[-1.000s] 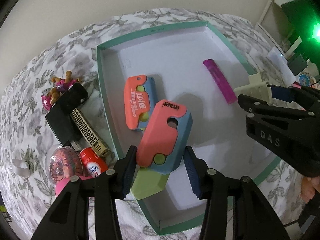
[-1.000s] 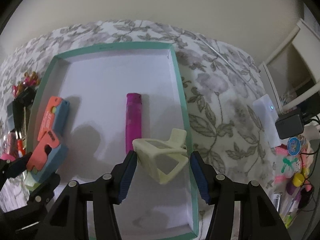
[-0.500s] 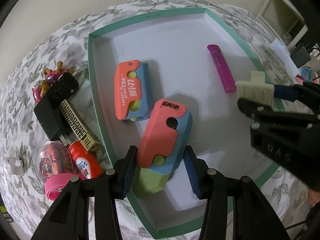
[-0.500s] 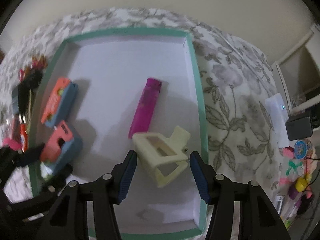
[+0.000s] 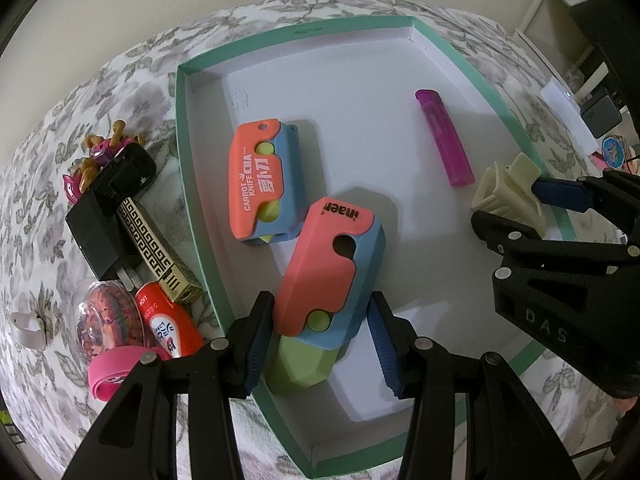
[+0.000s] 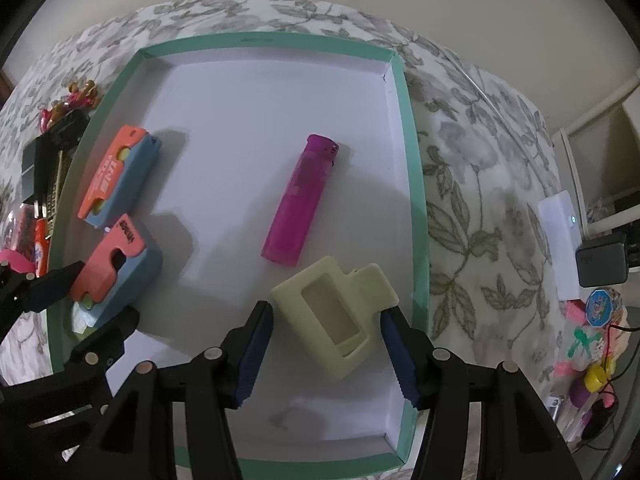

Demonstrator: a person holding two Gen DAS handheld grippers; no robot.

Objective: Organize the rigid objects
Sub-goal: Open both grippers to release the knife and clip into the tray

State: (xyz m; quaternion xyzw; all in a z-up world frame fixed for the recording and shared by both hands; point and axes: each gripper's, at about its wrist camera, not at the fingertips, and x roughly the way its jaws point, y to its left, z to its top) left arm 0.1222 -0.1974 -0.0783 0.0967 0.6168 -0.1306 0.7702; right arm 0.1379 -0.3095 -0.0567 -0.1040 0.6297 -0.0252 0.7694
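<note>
A teal-rimmed white box (image 5: pixel 192 184) (image 6: pixel 412 184) lies on a flowered cloth. My left gripper (image 5: pixel 320 340) is shut on a coral-and-blue carrot knife toy (image 5: pixel 320 264) (image 6: pixel 116 268), held just above the box's near left corner, its green tip (image 5: pixel 300 364) poking out below. A second such toy (image 5: pixel 260 180) (image 6: pixel 116 176) and a magenta lighter (image 5: pixel 444 136) (image 6: pixel 300 200) lie on the box floor. My right gripper (image 6: pixel 326 344) is shut on a cream hair claw clip (image 6: pixel 332 312) (image 5: pixel 508 196) over the box's right side, near the lighter.
Left of the box lie a black charger (image 5: pixel 108 216), a gold-patterned lighter (image 5: pixel 160 256), a red tube (image 5: pixel 168 324), a pink ring (image 5: pixel 112 372), a clear ball (image 5: pixel 104 320) and a small figurine (image 5: pixel 104 152). To the right sit a white device (image 6: pixel 560 236), a black adapter (image 6: pixel 600 260) and small trinkets (image 6: pixel 592 352).
The right gripper has rolled a little with the clip, so the lighter now looks slanted in its view. Both grippers keep their hold and have hardly shifted over the box.
</note>
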